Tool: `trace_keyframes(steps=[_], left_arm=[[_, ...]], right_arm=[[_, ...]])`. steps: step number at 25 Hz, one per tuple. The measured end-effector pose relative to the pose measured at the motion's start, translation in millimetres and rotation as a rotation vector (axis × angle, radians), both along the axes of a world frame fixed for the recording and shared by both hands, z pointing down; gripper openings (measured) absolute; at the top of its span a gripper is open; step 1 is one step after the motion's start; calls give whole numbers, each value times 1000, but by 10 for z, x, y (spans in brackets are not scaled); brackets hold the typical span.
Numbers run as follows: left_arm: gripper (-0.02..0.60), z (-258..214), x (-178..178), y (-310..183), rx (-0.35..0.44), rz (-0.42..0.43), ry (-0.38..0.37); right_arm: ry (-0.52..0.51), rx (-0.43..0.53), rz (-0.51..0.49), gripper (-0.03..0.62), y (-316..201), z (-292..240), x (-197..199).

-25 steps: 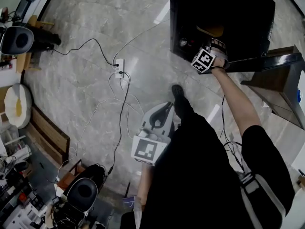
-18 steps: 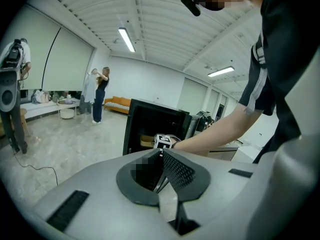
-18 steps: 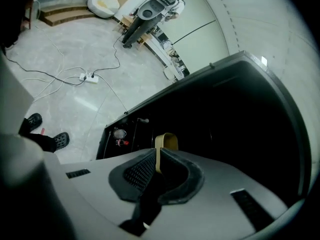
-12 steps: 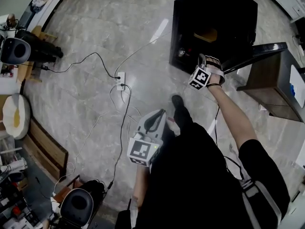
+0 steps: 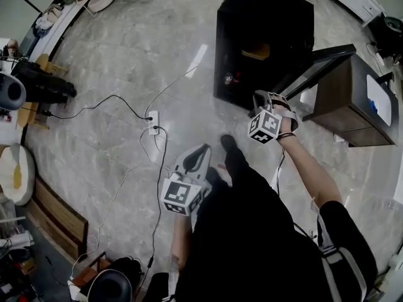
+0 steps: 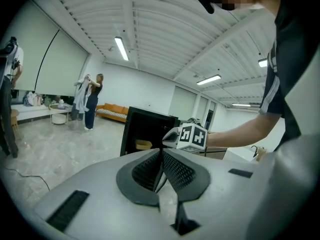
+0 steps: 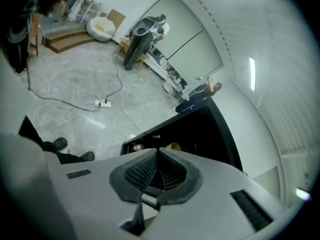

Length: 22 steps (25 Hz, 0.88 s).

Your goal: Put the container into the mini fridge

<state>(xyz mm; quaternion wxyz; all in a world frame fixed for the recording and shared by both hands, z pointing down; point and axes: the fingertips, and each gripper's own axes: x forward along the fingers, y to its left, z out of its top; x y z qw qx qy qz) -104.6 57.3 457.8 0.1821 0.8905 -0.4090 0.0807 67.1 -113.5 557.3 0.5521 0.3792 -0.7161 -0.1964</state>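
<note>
While one container [image 5: 258,51] sits in fridge [image 5: 267,8]: left gripper [image 6: 161,154] closed, empty; right gripper [image 7: 157,153] just closed, empty.

A grey marbled floor [image 5: 113,61] is spread across the whole scene. At the far right, a black mini fridge [image 5: 264,11] is stood on it with the door swung open to the right, and a yellow container [image 5: 258,52] is set on a shelf inside. Just right of the fridge, a brown wooden cabinet [image 5: 343,99] is placed. Towards the middle, a white power strip [image 5: 152,123] is laid flat, and a black cable [image 5: 113,96] is trailed from it to the left. Wooden boards [image 5: 60,216] are laid at the near left.
</note>
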Motion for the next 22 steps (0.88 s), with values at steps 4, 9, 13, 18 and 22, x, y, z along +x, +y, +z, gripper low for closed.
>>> trace_keyframes(steps=[4, 9, 13, 18, 22], left_arm=[[43, -93, 34, -47, -2, 39, 38], [43, -238, 129, -47, 24, 93, 36], [43, -288, 243, -41, 42, 137, 35], [43, -438, 398, -49, 69, 178, 28], [43, -587, 495, -7, 98, 203, 31]], right_arm=[[-167, -30, 1, 28, 406, -446, -177], [-415, -30, -11, 28, 845, -999, -398], [-640, -10, -64, 28, 1154, -1423, -540], [-908, 33, -153, 28, 1427, -1879, -532], [-1223, -18, -108, 20, 1525, -2023, -346]])
